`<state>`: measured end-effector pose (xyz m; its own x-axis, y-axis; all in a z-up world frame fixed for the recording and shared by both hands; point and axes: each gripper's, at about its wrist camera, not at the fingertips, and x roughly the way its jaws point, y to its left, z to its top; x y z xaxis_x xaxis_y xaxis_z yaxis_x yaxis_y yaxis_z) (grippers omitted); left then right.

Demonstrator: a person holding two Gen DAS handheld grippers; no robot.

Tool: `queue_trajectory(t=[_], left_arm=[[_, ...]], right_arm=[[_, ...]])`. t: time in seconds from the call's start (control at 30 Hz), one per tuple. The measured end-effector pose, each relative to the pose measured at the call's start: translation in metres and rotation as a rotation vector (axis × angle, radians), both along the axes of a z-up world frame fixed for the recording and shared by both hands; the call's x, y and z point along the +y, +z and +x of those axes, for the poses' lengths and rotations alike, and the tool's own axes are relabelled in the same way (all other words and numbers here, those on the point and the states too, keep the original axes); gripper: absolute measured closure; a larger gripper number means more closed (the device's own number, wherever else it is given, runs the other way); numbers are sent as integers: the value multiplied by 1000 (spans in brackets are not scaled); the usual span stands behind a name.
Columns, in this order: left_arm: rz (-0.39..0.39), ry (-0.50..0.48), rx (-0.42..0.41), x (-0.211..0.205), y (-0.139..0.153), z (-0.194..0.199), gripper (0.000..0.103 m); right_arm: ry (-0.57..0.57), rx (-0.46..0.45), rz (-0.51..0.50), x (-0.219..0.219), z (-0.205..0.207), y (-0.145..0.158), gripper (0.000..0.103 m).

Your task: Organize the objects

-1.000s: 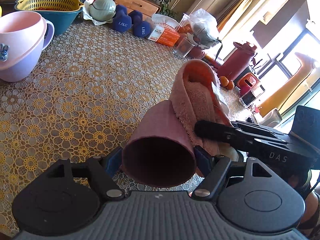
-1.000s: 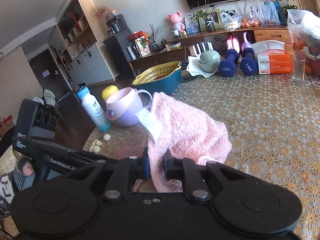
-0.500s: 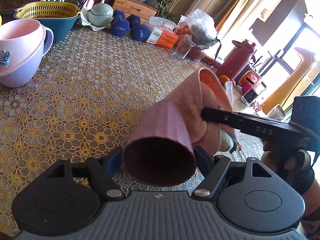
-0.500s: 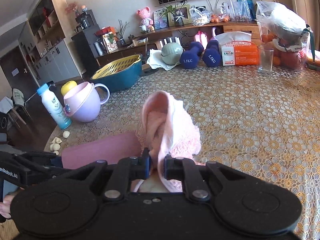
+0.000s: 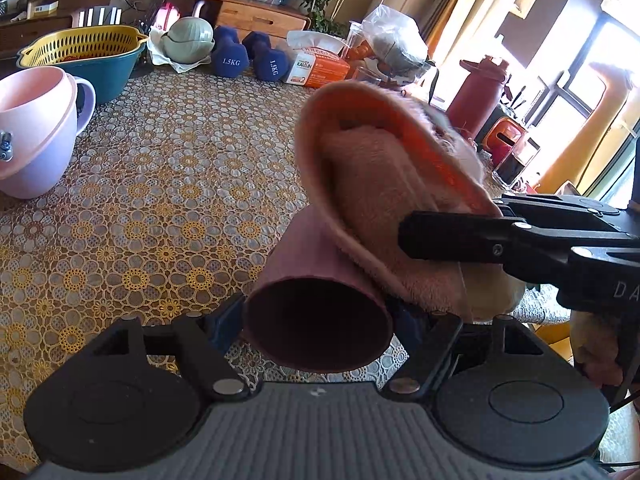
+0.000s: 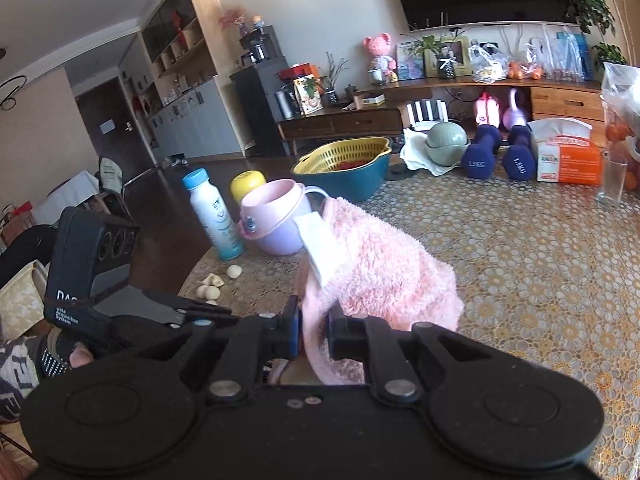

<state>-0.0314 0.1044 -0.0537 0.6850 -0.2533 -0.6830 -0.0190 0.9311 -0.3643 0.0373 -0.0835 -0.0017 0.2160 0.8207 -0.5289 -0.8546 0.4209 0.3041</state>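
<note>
Round table point(image 5: 160, 168) under a gold floral lace cloth, filling most of both wrist views. Along its far edge: teal basin with yellow strainer insert point(image 5: 80, 54), pink-and-lilac nested jug point(image 5: 32, 132), two blue dumbbells point(image 5: 248, 60) marked 1.5KG, orange-and-white tissue box point(image 5: 320, 68), dark red flask point(image 5: 478, 88); white bottle with blue cap point(image 6: 212, 216) near the table's left rim in the right wrist view. Fluffy pink towel point(image 6: 380, 268), folded over and held above the tabletop, with a white care label point(image 6: 316, 240) on its upper edge. Mauve ribbed cup point(image 5: 320, 304), lying sideways with its open mouth toward the left wrist camera, lifted clear of the cloth. Left gripper point(image 5: 318, 320) clenched on the cup, one finger on either side of its rim. Right gripper point(image 6: 312, 330) pinched onto a thin fold of the towel, fingers nearly closed; seen in the left wrist view point(image 5: 404, 234) entering from the right, tips pressed into the towel. Towel draped against the cup's closed end, just beyond and to the right of the left fingers; exact contact between towel and cup not discernible.
</note>
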Motion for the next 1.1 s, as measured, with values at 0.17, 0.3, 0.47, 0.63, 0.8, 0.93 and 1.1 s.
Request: queue_trajectory(t=[0.17, 0.3, 0.47, 0.63, 0.8, 0.93, 1.1], left_arm=[[21, -6, -5, -3, 0, -1, 27], [71, -20, -14, -12, 1, -3, 27], [78, -25, -13, -13, 2, -2, 27], [79, -24, -13, -13, 3, -1, 27], [86, -21, -17, -13, 6, 0, 27], [93, -16, -19, -13, 7, 1, 27], [85, -9, -15, -13, 10, 3, 27]], right_arm=[[47, 14, -22, 6, 5, 0, 91], [52, -9, -82, 10, 10, -7, 91], [19, -18, -99, 10, 23, -16, 92], [-35, -30, -121, 10, 38, -23, 92], [-85, -21, -133, 10, 52, -30, 91], [-127, 9, -137, 10, 64, -39, 91], [-175, 42, -136, 7, 76, -46, 91]])
